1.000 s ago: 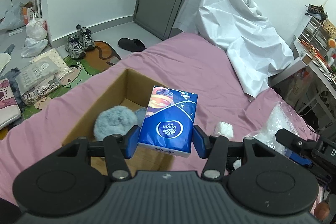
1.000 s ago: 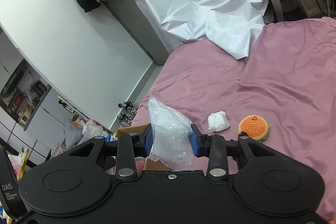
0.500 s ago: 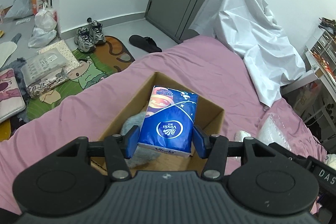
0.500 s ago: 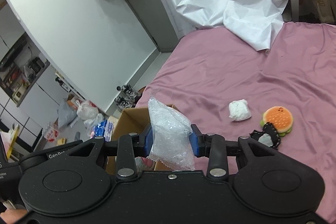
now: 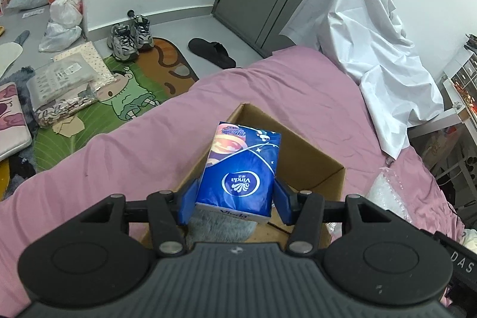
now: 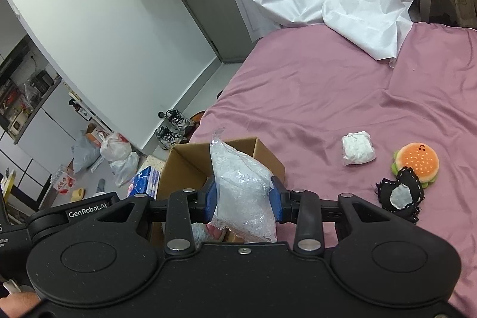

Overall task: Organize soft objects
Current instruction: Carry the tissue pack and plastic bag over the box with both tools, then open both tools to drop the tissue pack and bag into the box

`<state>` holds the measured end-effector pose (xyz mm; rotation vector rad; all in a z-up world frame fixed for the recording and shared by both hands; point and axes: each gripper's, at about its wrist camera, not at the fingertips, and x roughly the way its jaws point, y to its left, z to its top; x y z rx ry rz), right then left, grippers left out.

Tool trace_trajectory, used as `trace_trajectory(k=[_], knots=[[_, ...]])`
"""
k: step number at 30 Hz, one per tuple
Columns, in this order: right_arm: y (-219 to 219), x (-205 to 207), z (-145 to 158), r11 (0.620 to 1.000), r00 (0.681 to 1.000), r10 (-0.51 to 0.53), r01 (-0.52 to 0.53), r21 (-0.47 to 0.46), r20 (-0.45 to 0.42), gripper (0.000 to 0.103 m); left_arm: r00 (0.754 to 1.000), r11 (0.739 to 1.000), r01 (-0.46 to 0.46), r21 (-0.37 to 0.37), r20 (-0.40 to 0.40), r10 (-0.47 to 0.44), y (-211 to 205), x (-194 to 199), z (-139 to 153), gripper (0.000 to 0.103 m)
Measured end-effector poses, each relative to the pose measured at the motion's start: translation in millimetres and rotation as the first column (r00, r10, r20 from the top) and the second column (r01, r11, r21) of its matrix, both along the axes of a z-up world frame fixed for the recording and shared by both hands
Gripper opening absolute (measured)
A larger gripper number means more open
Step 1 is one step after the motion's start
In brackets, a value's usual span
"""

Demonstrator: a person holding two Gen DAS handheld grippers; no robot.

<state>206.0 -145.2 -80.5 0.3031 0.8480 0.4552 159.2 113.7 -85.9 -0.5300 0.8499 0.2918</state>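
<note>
Covering bed point(image 6: 313, 97): pink sheet (rumpled).

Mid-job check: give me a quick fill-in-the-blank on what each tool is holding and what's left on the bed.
1. The left tool grips a blue ____ pack.
2. The right tool grips a clear ____ bag.
3. Both tools hover over the open ____ box.
4. On the pink bedsheet, a white wrapped bundle lies beside a ____-shaped plush.

Missing words: tissue; plastic; cardboard; hamburger

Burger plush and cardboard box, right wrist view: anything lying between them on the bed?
Right wrist view: a white wrapped wad lies on the pink sheet between the burger plush and the cardboard box; otherwise bare sheet.
</note>
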Motion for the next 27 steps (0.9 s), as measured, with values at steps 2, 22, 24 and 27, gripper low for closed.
trace_trajectory(k=[2, 22, 24, 27], knots=[[2.9, 2.4, -1.9, 1.0, 1.0, -0.002, 0.002, 0.0, -0.01, 0.035, 1.0, 1.0, 0.005, -0.006, 0.001, -0.005, 0.7, 4.9, -1.3, 0.053], [27.0, 9.5, -9.5, 0.996, 0.992, 0.092, -0.09, 0.026, -0.083, 0.044, 1.0, 1.0, 0.008, 0.013, -0.004, -0.008, 8.7, 21.0, 3.5, 0.065], [24.8, 7.0, -4.6, 0.996, 0.994, 0.09, -0.088, 0.032, -0.069, 0.054, 1.0, 1.0, 0.01, 0.027, -0.011, -0.01, 6.2, 19.5, 5.8, 0.066], [16.5, 5.9, 2.6, 0.997, 0.997, 0.06, -0.058, 0.041, -0.05, 0.066, 1.0, 0.998, 0.014, 0.054, -0.015, -0.013, 0.5, 17.8, 12.2, 0.075]])
